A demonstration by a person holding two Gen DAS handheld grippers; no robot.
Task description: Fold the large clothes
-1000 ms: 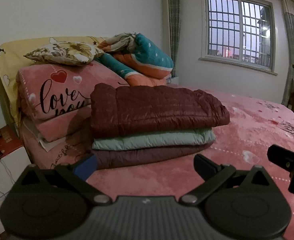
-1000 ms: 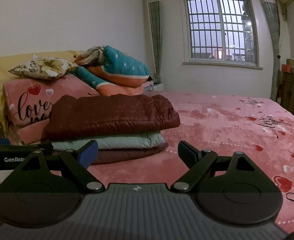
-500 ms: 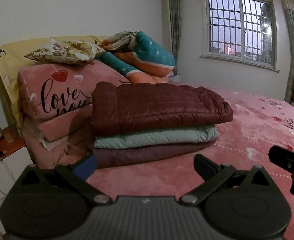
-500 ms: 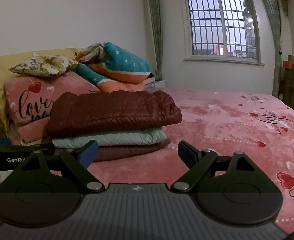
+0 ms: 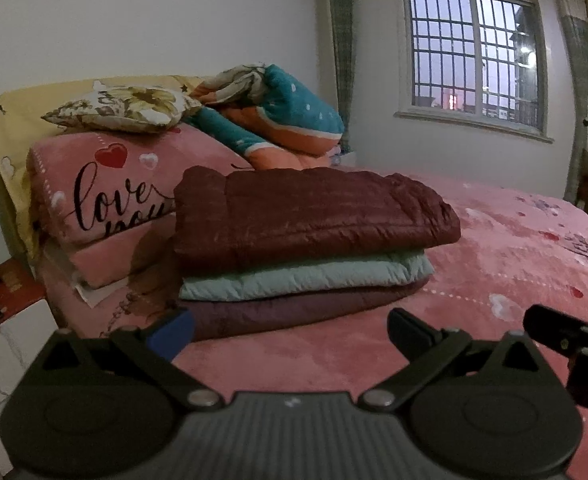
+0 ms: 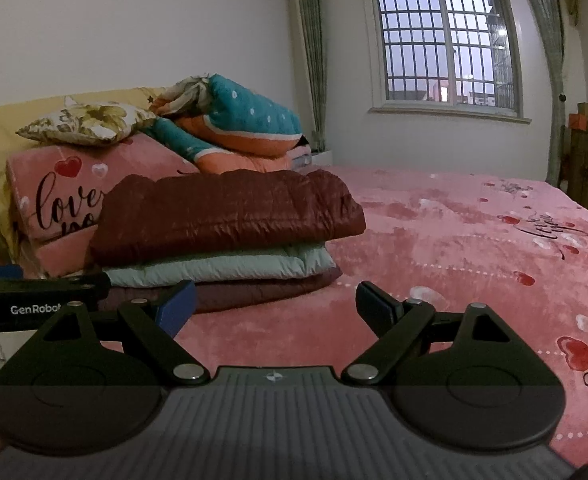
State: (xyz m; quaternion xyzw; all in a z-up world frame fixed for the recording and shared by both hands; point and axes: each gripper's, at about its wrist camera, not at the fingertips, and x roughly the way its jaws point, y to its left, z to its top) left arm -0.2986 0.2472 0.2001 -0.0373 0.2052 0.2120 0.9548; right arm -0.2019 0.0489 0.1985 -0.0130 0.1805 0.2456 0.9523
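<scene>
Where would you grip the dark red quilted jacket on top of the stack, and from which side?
Take the dark red jacket at its rounded folded end on the window side, coming in level from the bare bedspread. That end overhangs the mint layer, so open jaws could likely straddle it; the other end abuts the pink pillow.

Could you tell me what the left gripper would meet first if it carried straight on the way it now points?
Most likely the stack of folded jackets: the left gripper, open and empty, aims at the purple bottom jacket, with bare pink bedspread in between. Depth is uncertain.
</scene>
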